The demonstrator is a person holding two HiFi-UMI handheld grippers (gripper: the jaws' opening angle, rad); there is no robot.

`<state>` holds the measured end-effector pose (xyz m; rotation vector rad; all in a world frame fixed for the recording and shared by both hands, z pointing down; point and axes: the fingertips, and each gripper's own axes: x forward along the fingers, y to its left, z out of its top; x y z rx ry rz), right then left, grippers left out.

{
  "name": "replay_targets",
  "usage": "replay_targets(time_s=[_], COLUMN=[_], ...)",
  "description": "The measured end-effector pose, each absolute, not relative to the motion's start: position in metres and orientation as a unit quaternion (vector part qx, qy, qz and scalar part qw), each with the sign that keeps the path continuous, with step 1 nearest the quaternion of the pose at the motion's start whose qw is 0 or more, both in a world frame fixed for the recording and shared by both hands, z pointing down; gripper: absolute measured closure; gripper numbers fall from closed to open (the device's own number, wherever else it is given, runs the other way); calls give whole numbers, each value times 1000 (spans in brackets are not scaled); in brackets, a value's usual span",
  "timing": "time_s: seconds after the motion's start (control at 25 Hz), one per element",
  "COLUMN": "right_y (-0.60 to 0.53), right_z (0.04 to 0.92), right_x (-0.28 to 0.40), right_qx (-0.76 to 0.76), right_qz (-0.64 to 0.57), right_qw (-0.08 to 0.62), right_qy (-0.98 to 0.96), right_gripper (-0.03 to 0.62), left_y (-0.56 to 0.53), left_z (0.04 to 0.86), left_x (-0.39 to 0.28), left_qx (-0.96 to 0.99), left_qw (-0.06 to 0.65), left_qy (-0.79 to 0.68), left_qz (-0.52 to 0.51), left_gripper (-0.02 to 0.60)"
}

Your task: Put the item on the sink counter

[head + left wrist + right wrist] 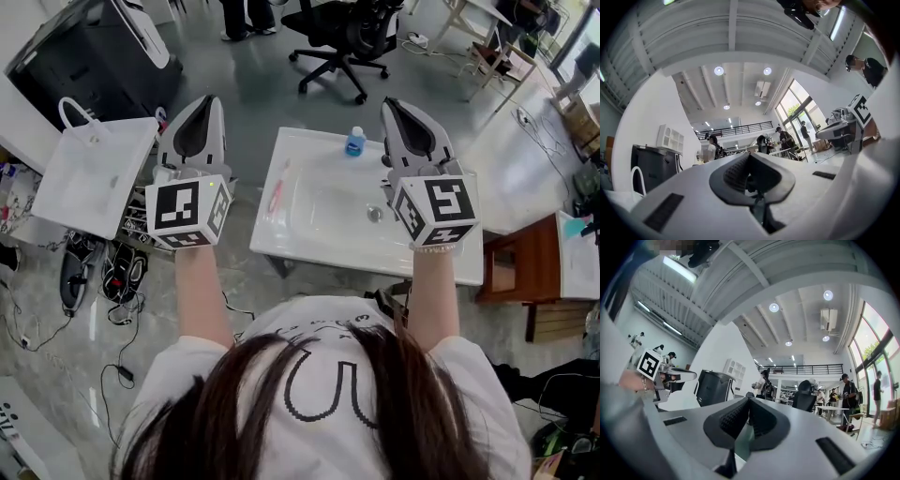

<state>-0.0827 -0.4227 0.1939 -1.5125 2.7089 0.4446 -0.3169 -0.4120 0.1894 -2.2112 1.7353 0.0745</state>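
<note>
Two grippers, one in each hand, both held up at the near side with jaws pointing away from the person. Left gripper: clenched, ribbed pads pressed tip to tip, nothing between them. Right gripper: likewise clenched and empty, pads meeting at the tips.

One white sink counter, with one basin and one drain in the basin floor. One blue bottle, upright on the counter's back rim, well apart from both grippers. One pink stick, possibly a toothbrush, lying along the left rim just beside the basin. Not clear which of these counts as the item; both already on the counter.

One white bag with a loop handle, left of the left gripper; contents hidden. One black office chair beyond the sink. One black cabinet at the far left. One wooden stool near the counter's right end. One white table to the right.

Left gripper over the strip of grey floor between bag and counter's left edge. Right gripper over the counter's right part, near the drain. Open floor between the counter's back edge and the chair. Tighter on the right, with stool and table close by. Cables on the floor at the left.
</note>
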Motion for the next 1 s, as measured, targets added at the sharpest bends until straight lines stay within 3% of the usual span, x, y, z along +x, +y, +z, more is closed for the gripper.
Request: replay_targets(time_s=[1.0], right_y=[-420], right_z=[188], right_x=[-66], right_qx=[-506], right_qz=[143], right_qw=[19], right_qy=[850], right_gripper=[566], left_y=[-414], left_z=[179], left_x=[-312], left_qx=[-792], left_qw=[165], left_qy=[586], left_qz=[41], left_gripper=[572])
